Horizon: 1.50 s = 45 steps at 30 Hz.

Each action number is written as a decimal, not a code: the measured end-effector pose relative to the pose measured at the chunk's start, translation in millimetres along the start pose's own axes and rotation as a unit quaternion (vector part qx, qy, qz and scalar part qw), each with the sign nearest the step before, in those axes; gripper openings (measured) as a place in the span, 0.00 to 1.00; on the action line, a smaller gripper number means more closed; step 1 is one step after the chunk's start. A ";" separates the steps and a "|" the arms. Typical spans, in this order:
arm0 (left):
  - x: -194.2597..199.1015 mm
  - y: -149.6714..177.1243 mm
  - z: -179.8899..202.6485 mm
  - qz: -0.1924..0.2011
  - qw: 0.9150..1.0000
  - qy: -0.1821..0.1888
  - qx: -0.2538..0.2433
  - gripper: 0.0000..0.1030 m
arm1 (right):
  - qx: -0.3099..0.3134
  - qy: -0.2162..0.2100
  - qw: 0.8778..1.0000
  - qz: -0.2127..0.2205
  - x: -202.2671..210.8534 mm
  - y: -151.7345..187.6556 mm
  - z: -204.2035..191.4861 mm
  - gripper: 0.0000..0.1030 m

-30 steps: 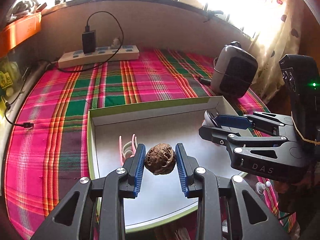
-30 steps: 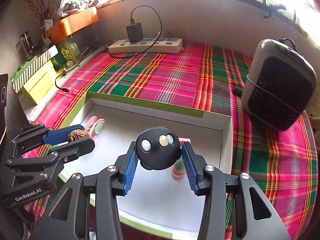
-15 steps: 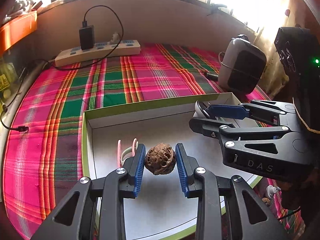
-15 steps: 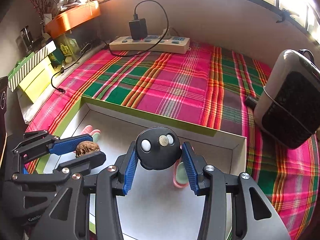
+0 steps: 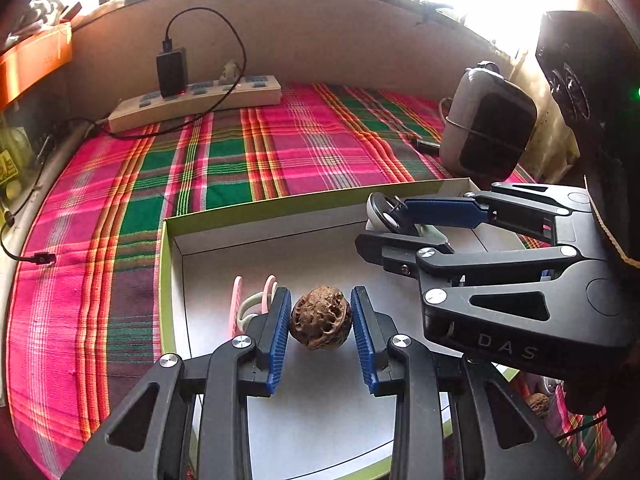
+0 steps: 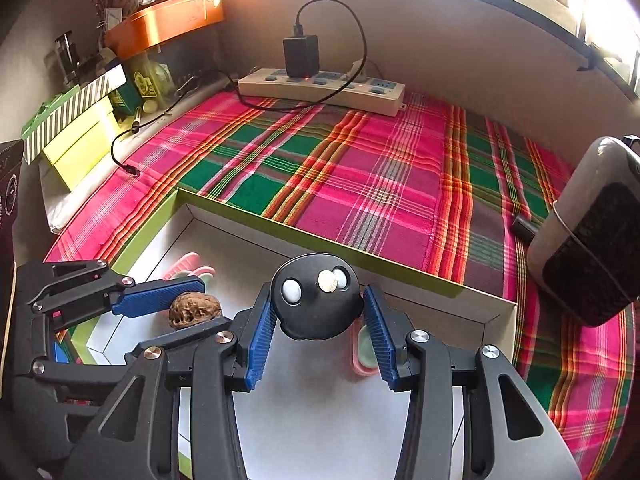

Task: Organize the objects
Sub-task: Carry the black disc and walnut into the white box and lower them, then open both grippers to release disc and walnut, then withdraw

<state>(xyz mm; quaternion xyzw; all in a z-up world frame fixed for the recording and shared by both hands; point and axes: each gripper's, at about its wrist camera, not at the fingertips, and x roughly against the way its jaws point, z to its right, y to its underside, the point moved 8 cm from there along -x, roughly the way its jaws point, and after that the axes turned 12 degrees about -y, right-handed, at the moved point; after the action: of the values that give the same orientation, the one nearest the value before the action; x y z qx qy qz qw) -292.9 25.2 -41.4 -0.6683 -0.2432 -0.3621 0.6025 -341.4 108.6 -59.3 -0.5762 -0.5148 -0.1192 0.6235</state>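
My left gripper [image 5: 320, 312] is shut on a brown walnut [image 5: 321, 323] and holds it above the white floor of a shallow green-rimmed box [image 5: 280, 208]. It also shows in the right wrist view [image 6: 188, 304] with the walnut [image 6: 195, 309]. My right gripper [image 6: 316, 312] is shut on a round black object with white buttons [image 6: 315, 296], held over the same box [image 6: 320, 238]. It also shows in the left wrist view [image 5: 386, 224]. Pink and pale green clips [image 5: 250, 300] lie in the box by the left gripper; another clip [image 6: 364, 350] lies under the right gripper.
A plaid cloth [image 5: 280, 140] covers the table. A power strip with a black charger [image 5: 192, 100] lies at the back wall. A grey and black heater [image 5: 488, 136] stands at the right. Green boxes [image 6: 76, 128] and an orange tray sit at the left.
Both grippers have moved forward over the box, each still holding its object. The far wall of the box now sits closer to the fingertips.
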 end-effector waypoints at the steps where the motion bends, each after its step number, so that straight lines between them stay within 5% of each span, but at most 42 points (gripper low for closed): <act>1: 0.2 0.2 0.3 0.002 1.000 -0.001 -0.001 0.28 | 0.001 0.001 1.000 0.000 -0.3 -0.4 -0.2 0.44; 14: 0.3 1.2 0.8 0.003 1.000 -0.003 -0.008 0.28 | 0.009 -0.027 1.000 0.003 -7.2 -1.8 -11.2 0.44; 24: 0.7 2.0 2.5 0.005 1.000 -0.007 -0.014 0.28 | -0.001 0.013 1.000 -0.015 -11.4 4.4 5.9 0.44; 45: 1.3 3.1 4.8 0.006 1.000 -0.006 -0.023 0.28 | -0.004 0.020 1.000 -0.023 -14.5 5.7 8.5 0.44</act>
<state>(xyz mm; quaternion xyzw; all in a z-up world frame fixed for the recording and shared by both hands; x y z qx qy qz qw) -288.8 29.3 -42.4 -0.6855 -0.2348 -0.3602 0.5876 -347.8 111.0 -75.7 -0.5641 -0.5152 -0.1474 0.6283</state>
